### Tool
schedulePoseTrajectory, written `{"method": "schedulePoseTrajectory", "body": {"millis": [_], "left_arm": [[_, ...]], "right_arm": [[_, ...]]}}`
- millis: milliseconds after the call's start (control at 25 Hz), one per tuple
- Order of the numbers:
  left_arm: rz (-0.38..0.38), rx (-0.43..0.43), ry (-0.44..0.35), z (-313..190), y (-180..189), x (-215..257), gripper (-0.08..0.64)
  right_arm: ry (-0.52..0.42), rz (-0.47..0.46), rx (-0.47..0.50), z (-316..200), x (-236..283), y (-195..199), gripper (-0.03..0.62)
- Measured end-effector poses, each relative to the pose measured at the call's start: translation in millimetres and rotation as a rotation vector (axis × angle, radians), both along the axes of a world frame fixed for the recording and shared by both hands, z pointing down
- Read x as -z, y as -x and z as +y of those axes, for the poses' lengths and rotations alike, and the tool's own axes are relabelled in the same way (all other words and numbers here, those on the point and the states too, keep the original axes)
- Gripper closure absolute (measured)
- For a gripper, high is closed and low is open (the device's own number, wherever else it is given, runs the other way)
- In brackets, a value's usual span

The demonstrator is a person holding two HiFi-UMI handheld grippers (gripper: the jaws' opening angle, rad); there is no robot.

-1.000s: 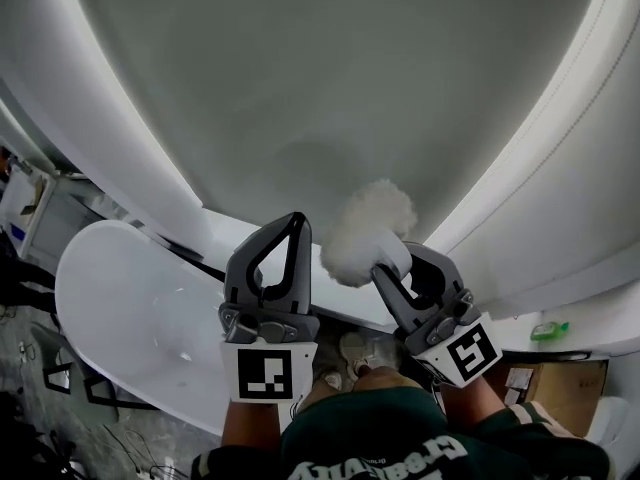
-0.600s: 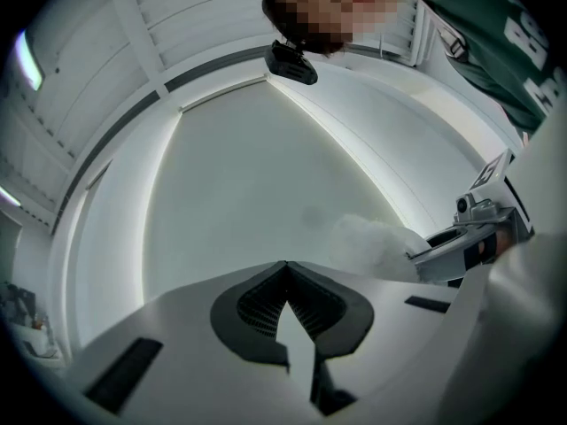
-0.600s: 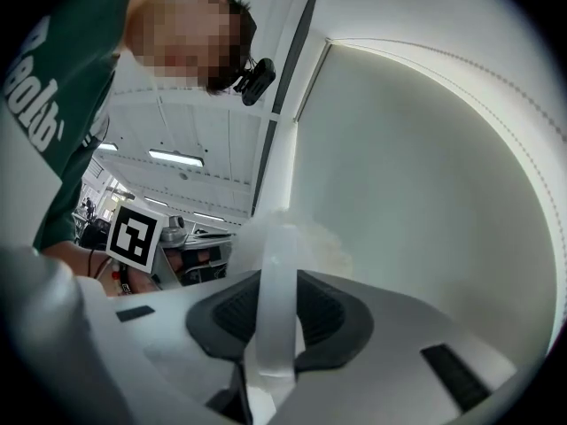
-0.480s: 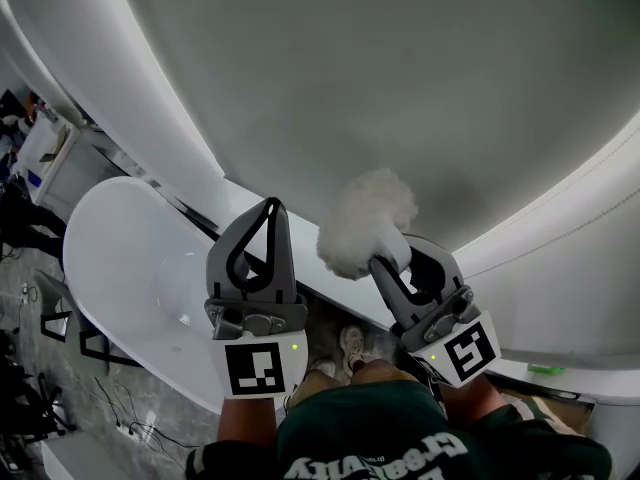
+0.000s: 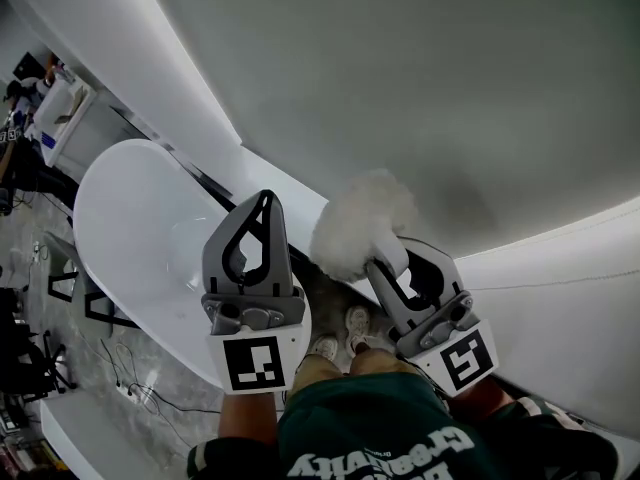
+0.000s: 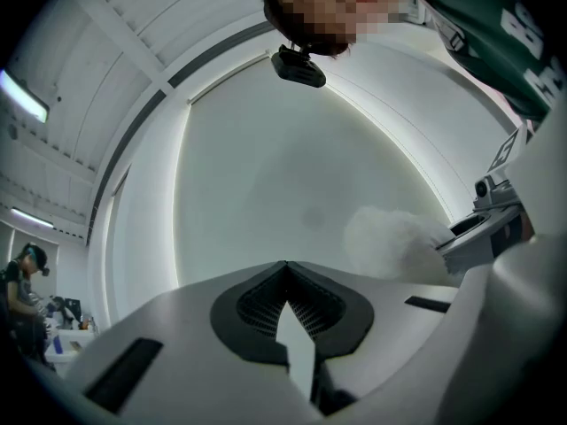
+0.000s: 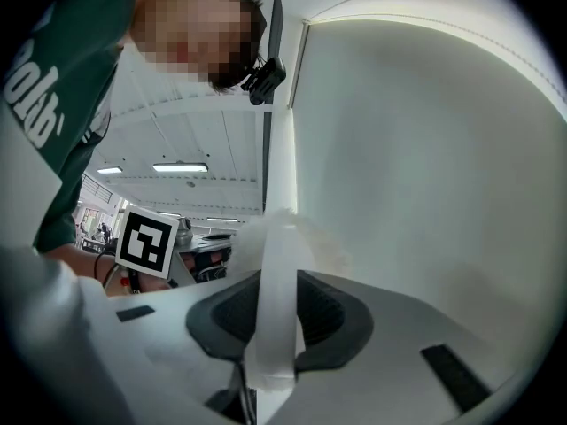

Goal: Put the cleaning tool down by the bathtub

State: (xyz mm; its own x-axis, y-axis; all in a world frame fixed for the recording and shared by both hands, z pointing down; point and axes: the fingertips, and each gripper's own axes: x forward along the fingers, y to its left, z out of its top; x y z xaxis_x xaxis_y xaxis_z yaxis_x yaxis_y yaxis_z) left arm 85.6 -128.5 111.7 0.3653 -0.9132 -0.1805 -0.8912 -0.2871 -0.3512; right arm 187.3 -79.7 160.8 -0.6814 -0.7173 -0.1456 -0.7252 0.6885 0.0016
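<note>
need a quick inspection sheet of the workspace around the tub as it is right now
surface: large white bathtub, inner wall bare
job's things: fluffy white cleaning tool, held up in front of the tub, not yet set down
clutter: nothing seen
grippers: left gripper shut, empty; right gripper shut on the cleaning tool's handle
cables: thin cables on the floor, lower left
surroundings: second tub at left; person's shoes on the grey floor
</note>
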Motion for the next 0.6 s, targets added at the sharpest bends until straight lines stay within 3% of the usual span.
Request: {"method": "schedulePoseTrajectory", "body": {"millis": [320, 600], "left_arm": [[-0.025, 0.013, 0.047, -4.0, 8.5, -30.1, 0.554], [-0.019, -0.005, 0.066, -8.1, 34.4, -42.2, 0.554]], "right_arm": [[0.057, 0.001, -0.003, -6.3, -21.9, 2.3, 0.499], [0.052, 0.077, -0.011, -21.1, -30.2, 18.1, 0.499]]}}
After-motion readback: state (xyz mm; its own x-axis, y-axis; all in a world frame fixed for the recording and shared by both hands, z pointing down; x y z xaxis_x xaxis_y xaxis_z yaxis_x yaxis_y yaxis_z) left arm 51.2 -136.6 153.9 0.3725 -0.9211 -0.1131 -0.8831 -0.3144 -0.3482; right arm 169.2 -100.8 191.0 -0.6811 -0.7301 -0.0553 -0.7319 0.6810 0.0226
